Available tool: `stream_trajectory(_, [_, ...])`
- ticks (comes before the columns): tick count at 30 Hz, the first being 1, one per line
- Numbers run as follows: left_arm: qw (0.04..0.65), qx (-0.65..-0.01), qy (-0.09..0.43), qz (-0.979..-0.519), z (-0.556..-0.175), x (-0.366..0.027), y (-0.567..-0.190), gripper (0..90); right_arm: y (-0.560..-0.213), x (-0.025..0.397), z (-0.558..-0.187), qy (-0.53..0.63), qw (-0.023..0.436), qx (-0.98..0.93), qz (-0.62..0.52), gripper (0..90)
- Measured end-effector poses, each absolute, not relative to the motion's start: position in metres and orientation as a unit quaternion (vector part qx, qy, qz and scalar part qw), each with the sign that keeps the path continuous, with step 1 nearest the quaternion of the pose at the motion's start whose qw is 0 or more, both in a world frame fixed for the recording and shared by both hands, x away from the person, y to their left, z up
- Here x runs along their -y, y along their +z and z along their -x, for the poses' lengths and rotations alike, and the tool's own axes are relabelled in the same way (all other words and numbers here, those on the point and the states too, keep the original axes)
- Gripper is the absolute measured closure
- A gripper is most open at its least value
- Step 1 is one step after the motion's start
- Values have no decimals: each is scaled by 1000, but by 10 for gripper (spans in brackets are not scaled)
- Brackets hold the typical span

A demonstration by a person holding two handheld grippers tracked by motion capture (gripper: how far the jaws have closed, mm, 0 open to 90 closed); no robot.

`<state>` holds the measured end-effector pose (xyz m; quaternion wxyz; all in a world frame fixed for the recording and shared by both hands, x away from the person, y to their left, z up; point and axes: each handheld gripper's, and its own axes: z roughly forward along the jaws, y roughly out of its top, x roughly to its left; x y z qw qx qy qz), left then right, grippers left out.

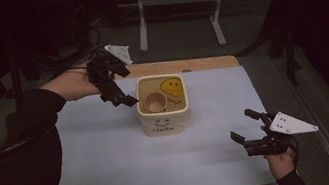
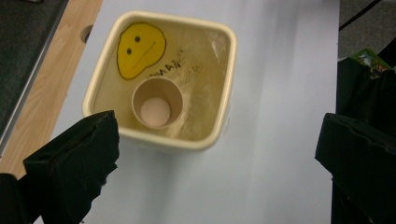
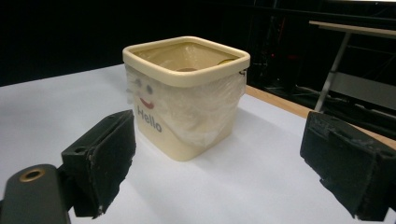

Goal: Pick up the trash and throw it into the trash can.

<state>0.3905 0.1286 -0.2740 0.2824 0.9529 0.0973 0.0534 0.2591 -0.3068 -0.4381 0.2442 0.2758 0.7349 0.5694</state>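
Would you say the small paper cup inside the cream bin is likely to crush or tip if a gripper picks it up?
The paper cup looks thin-walled and empty, so probably light and easily crushed. It stands upright in the lined bin; its narrow base suggests a nudge could tip it.

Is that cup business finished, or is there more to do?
Looks mostly done: the small brown paper cup stands upright inside the cream square plastic bin. Nothing is in hand; the left hand-held gripper hovers open beside the bin, the right hand-held gripper open nearer the person. Probably only withdrawing remains.
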Motion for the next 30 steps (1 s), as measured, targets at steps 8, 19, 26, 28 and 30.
stream_trajectory(8, [290, -113, 47, -949, -378, -148, -285, 7, -438, 306, -259, 568, 244, -736, -277, 103])
stream_trajectory(19, [290, -135, 40, -947, -359, -172, -310, 7, -438, 306, -259, 567, 244, -736, -277, 103])
stream_trajectory(26, [310, -149, 32, -938, -347, -187, -325, 7, -438, 305, -259, 565, 245, -737, -277, 103])
stream_trajectory(28, [317, -151, 31, -936, -343, -191, -329, 7, -438, 305, -259, 565, 245, -737, -278, 103])
stream_trajectory(30, [324, -155, 29, -933, -339, -194, -334, 7, -438, 304, -259, 565, 246, -738, -277, 103])
